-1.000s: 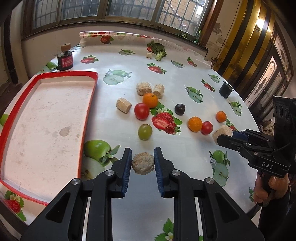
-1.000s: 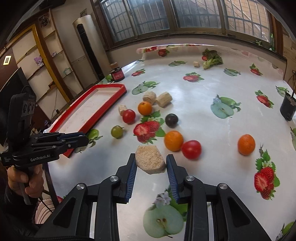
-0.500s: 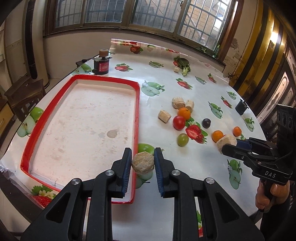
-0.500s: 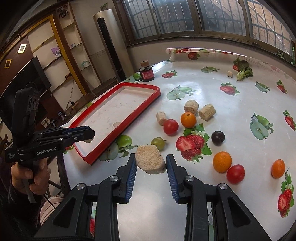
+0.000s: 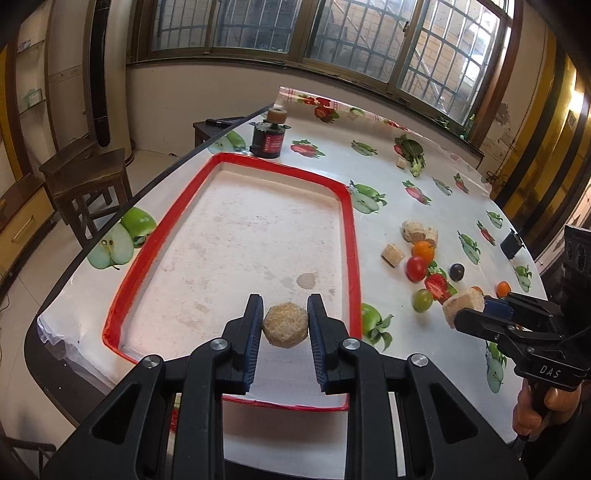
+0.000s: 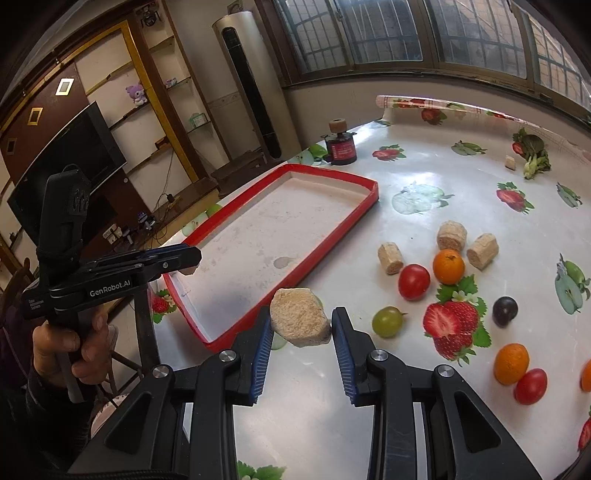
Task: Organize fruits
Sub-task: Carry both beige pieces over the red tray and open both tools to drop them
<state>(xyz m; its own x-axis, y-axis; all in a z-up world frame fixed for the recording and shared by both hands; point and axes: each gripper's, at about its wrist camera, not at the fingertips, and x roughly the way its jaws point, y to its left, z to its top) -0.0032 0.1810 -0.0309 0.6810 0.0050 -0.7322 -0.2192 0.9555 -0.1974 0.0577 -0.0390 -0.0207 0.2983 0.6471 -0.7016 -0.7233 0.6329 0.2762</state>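
Fruit-print tablecloth (image 5: 399,354) under barred windows (image 5: 347,33); left gripper (image 5: 285,325) and right gripper (image 6: 303,328) each clamp a tan block

tablecloth (image 6: 424,373) – glossy, probably plastic | tray (image 5: 351,236) – matt, stained floor | biscuit (image 5: 285,324) – rough, crumbly

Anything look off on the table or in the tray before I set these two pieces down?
Nothing spilled or broken. One oddity: the red tray has a round grey stain on its floor, just ahead of the beige block in the left gripper. The right gripper holds its chunk over the tablecloth, outside the rim.
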